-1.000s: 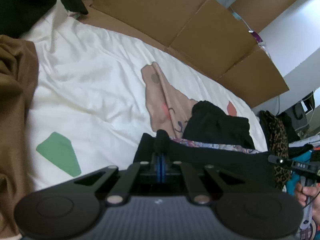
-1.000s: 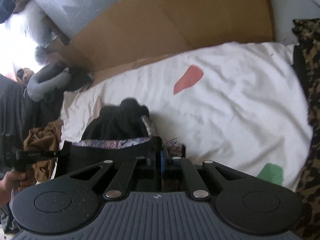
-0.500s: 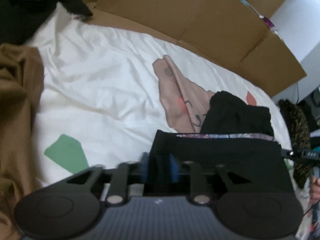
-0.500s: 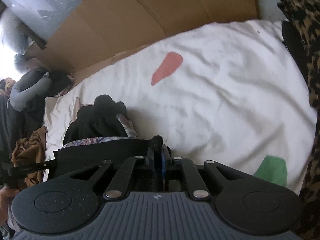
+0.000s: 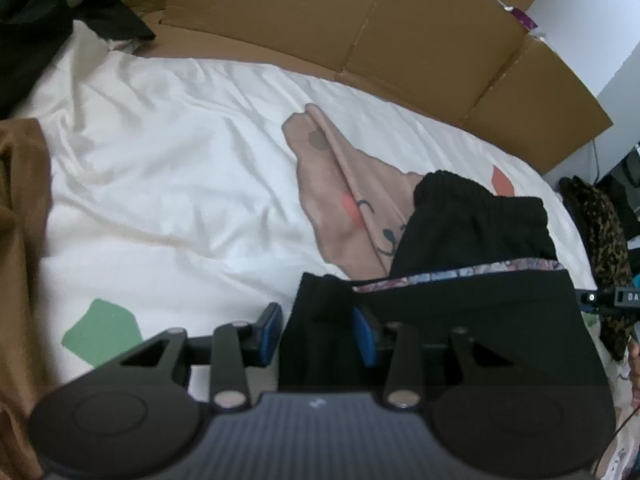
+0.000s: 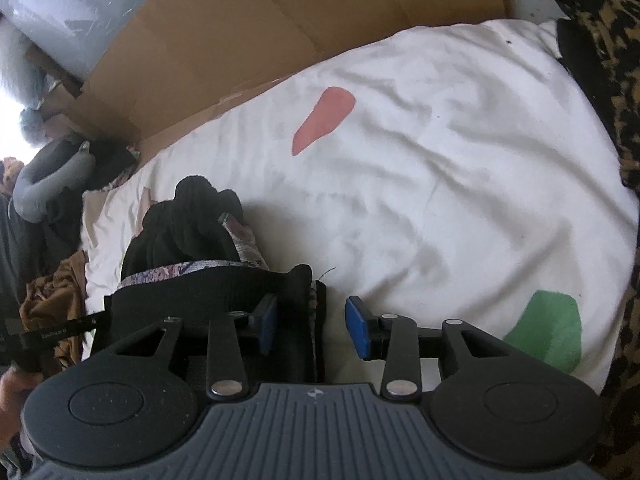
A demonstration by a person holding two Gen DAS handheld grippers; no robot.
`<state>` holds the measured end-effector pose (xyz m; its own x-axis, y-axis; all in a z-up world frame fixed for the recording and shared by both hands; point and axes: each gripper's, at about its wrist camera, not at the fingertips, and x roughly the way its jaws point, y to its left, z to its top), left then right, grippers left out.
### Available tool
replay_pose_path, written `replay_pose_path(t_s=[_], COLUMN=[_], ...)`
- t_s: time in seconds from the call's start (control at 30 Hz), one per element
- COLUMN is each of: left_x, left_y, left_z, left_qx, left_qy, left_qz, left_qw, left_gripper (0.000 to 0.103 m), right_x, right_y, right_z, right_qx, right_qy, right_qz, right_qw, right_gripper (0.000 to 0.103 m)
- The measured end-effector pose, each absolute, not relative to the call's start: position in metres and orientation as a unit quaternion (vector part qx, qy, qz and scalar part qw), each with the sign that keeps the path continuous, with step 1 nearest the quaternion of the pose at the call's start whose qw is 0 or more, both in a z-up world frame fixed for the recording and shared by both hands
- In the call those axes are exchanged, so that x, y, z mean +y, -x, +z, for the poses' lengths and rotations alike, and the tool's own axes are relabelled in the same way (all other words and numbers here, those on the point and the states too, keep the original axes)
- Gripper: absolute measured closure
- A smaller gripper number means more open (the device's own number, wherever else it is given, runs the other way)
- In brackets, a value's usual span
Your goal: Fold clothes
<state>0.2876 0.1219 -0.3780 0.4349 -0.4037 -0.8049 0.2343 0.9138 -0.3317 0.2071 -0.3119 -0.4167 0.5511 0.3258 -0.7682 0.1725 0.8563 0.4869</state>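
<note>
1. The thing being folded is a black fabric garment with a patterned purple-grey lining strip (image 5: 460,308). It's lying on the white bedsheet (image 5: 168,168), near the front edge of the bed and right under both grippers.
2. Its folded top edge, the one showing the patterned strip, runs straight from one gripper to the other. So the long axis goes side to side across the bed, and the bunched-up black part points away toward the flattened brown cardboard (image 5: 420,48) at the back.
3. The left gripper (image 5: 318,334) has its jaws opening. The garment's left corner sits in the gap, and the blue pads (image 5: 269,332) don't look to be pressing on it.
4. Same for the right gripper (image 6: 312,326): jaws opening, with the right end of the garment standing up between them, close to the left-hand pad. The other blue pad (image 6: 357,326) is clear of it, over bare sheet.
5. Just behind the black garment is a beige-pink cloth with a cartoon face print (image 5: 340,196), partly tucked under it.
6. A rumpled brown garment (image 5: 20,240) hangs at the left edge of the bed, and a leopard-print fabric (image 6: 600,40) sits off the right side.
7. The sheet has a green patch (image 5: 102,336) and a red-orange patch (image 6: 322,118) printed on it.
</note>
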Motion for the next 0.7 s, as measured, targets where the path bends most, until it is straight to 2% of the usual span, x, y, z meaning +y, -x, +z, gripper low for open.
replay_pose_path(t_s=[0.7], left_x=[0.102], left_y=[-0.288], left_z=[-0.377], left_qx=[0.504], left_qy=[0.024], left_qz=[-0.175], left_qw=[0.845], left_gripper=[0.059], right_x=[-0.264], right_y=[-0.219], right_z=[-0.418], right_qx=[0.481], right_qy=[-0.091], right_qz=[0.052], right_qw=[0.870], right_gripper=[0.061])
